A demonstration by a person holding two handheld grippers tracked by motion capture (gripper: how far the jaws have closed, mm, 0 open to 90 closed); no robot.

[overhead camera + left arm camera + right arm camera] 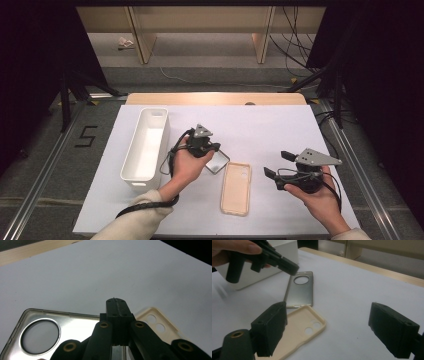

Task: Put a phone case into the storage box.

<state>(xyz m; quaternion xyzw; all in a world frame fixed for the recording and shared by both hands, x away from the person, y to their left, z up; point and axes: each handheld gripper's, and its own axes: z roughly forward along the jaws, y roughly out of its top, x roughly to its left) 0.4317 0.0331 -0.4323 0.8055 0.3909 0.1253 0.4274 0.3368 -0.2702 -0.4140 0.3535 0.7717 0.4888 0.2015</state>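
Clenched on nothing, the left gripper (116, 305) hovers over the grey phone case (299, 290), ready to pick it; the right gripper (337, 325) gapes beside the cream case (236, 188).

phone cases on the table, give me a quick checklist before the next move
1. Left gripper jaws shut with nothing between them, seen in the left gripper view: ok.
2. Right gripper jaws wide open, nothing between them: ok.
3. Clear case lies flat on the white table, below the left gripper's tip: ok.
4. Beige case lies flat, inner side up, between the two hands: ok.
5. White bin stands left of the left hand with its opening up; contents: cannot tell.
6. Whether the two cases touch or overlap at their near ends: cannot tell.
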